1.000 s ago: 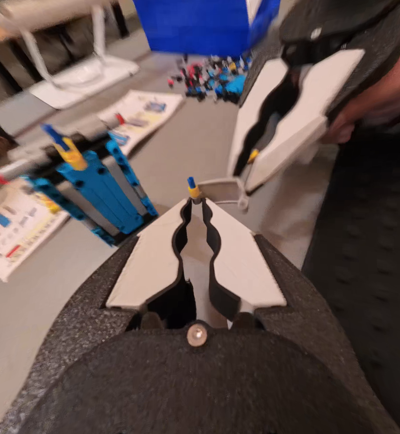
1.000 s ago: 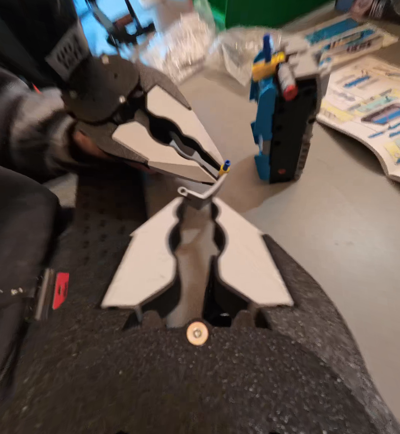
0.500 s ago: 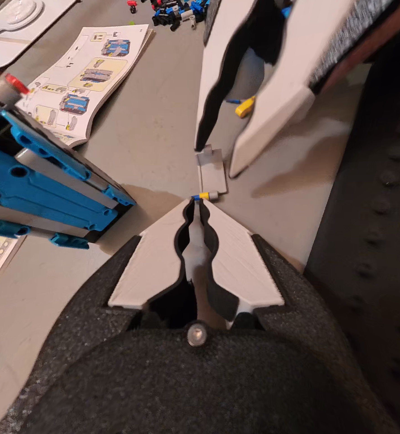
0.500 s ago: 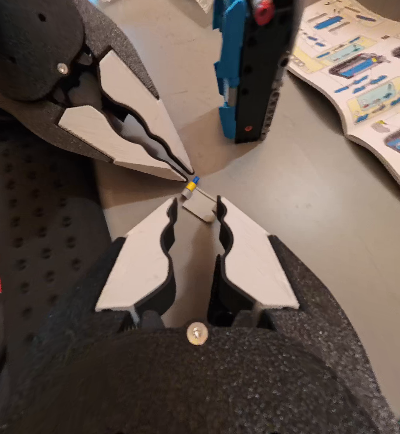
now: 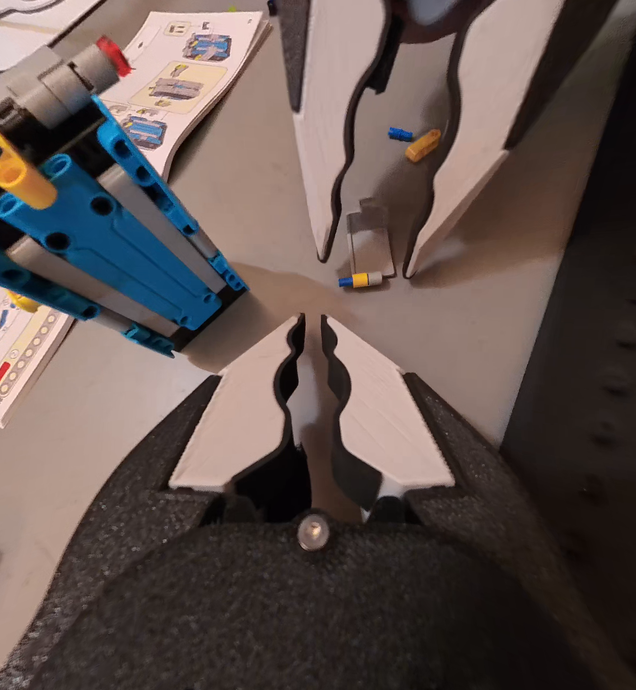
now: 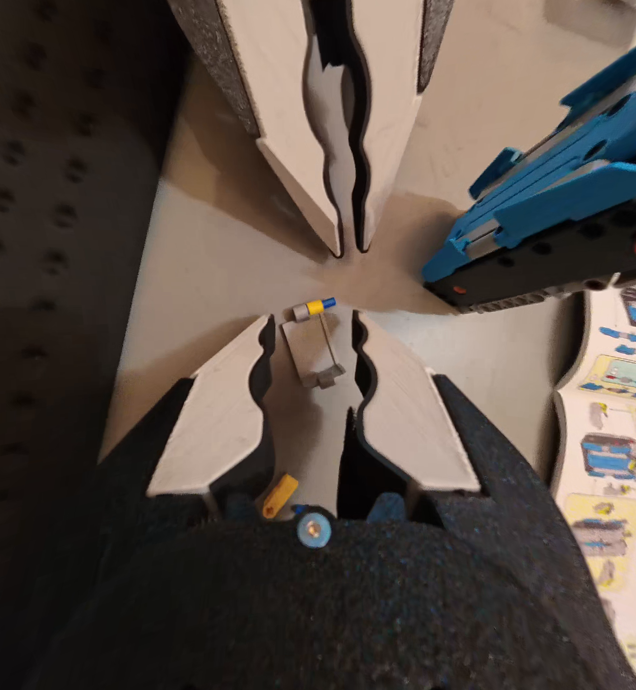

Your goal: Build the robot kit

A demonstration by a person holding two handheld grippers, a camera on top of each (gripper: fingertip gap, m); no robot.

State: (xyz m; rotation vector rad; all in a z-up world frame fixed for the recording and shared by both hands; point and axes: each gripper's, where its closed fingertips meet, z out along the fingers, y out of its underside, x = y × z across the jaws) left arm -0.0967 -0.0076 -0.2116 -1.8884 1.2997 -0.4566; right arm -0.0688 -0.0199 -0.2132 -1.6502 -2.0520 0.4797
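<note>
A small grey panel piece [image 5: 370, 239] with a blue, yellow and grey pin [image 5: 361, 280] at its end lies flat on the grey table. My right gripper [image 6: 313, 316] is open and empty, and the panel [image 6: 309, 354] lies between its fingers without touching them. The pin [image 6: 314, 308] lies just past its tips. My left gripper [image 5: 312, 317] is empty, its jaws a narrow gap apart, a short way back from the pin. The two grippers point at each other: the right one [image 5: 365, 267] shows in the left wrist view, the left one [image 6: 350, 254] in the right wrist view.
A tall blue, black and grey brick model [image 5: 122, 231] stands close by, also in the right wrist view [image 6: 532, 231]. A loose yellow piece [image 5: 422, 145] and a blue pin [image 5: 399, 133] lie under the right gripper. Open instruction booklets [image 5: 182, 86] [image 6: 615, 448] lie around. A black studded mat [image 5: 588, 336] borders the table. Both grippers' tips are close together, under 4 cm apart.
The panel with its pin, held up between both grippers a second ago, now lies on the table. The right gripper opened. The left gripper let go of the pin and drew back a little.
</note>
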